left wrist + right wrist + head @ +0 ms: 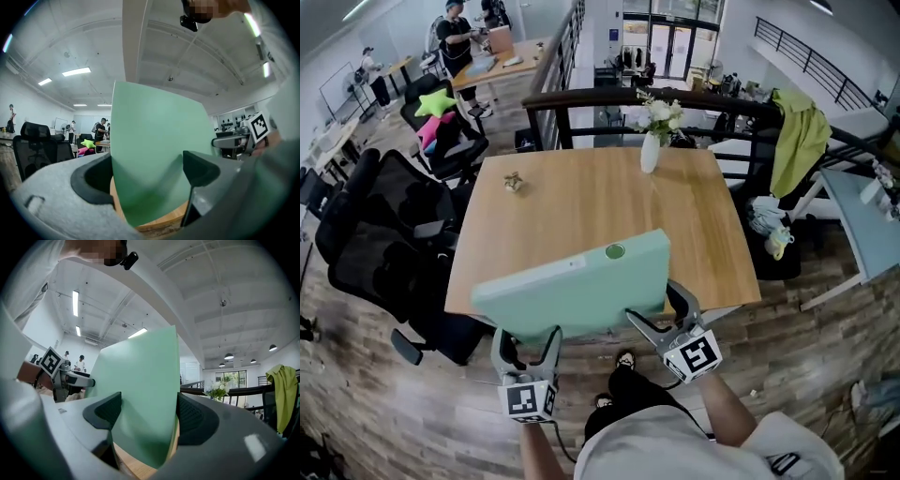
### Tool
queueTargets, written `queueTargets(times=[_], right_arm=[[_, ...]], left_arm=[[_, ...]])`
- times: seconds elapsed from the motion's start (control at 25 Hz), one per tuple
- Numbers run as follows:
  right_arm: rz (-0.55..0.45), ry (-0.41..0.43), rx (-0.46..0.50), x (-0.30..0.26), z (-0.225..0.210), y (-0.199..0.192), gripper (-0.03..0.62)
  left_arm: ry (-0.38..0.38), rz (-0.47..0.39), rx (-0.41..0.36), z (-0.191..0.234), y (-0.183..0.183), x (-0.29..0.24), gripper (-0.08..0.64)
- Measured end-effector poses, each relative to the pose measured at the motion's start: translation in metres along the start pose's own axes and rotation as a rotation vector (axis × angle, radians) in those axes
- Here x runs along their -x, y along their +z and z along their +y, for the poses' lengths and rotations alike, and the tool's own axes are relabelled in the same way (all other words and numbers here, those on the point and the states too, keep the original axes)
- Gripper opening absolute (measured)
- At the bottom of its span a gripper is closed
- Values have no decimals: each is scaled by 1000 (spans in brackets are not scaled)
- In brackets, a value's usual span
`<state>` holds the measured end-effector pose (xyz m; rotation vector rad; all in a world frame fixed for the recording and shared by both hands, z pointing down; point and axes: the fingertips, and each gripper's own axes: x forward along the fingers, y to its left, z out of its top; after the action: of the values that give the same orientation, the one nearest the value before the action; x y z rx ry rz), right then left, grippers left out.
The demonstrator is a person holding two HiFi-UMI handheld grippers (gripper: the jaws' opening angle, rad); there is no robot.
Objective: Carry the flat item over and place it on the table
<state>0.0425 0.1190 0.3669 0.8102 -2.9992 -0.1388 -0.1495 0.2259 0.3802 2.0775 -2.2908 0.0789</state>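
Wooden table (581, 202) | left tool (528, 339), right tool (660, 312) clamped on green board (581, 286)

Wooden table (581, 216), white flower vase (650, 150), small trinket (514, 183)

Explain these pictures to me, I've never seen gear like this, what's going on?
No robot: a person holds a two-jaw tool in each hand. One picture is from a camera on their head, looking down; the other two are from cameras on the tools. The left tool and right tool both clamp a pale green flat board over the near edge of a wooden table. On the table stand a white vase of flowers and a small object I can't identify.
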Motion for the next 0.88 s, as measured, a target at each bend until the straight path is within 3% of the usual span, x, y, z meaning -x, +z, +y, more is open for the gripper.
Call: queueTargets(times=[0.4, 0.88], right_arm=[[-4, -57, -44, -61, -65, -17, 377], [47, -109, -115, -91, -128, -64, 376]], left_arm=[[-62, 26, -32, 16, 7, -100, 476], [-136, 124, -35, 5, -20, -191, 476]])
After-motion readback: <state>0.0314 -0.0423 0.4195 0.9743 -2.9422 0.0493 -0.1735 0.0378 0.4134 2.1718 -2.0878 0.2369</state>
